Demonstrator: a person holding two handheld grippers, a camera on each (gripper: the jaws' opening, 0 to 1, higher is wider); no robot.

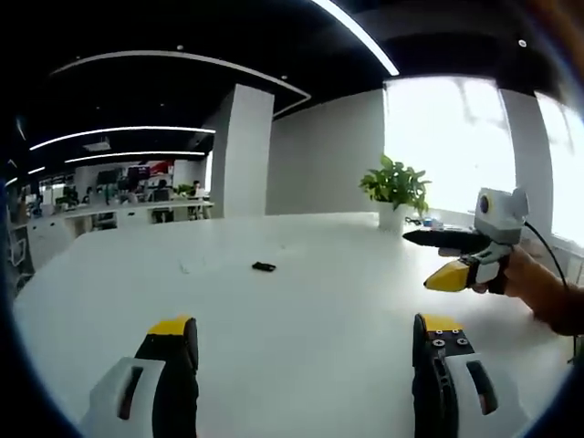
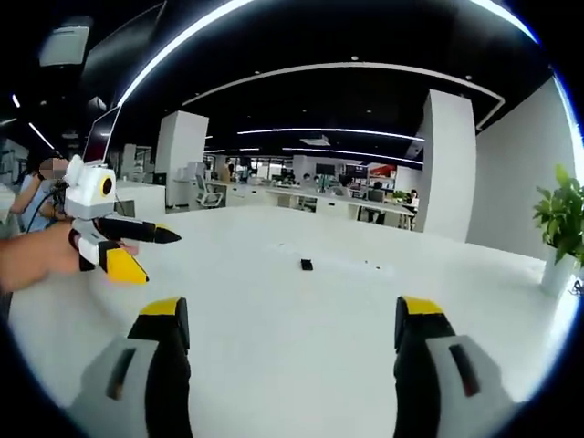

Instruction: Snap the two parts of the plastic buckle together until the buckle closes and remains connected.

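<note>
A small black buckle piece [image 1: 264,266] lies on the white table [image 1: 301,301], far ahead of both grippers, and it is too small to tell whether it is one part or two. In the right gripper view the same buckle [image 2: 307,265] sits mid-table. My left gripper [image 1: 306,330] stands open above the table with nothing between its yellow-tipped jaws. My right gripper [image 2: 292,315] is open too and holds nothing. Each gripper shows in the other's view, held in a hand: the right gripper [image 1: 418,262] at the right, the left gripper [image 2: 161,258] at the left.
A potted green plant [image 1: 397,187] stands at the table's far edge near bright windows; in the right gripper view the plant [image 2: 561,219] is at the right. Desks and chairs [image 2: 347,196] with people fill the office beyond. A white pillar [image 1: 242,151] rises behind the table.
</note>
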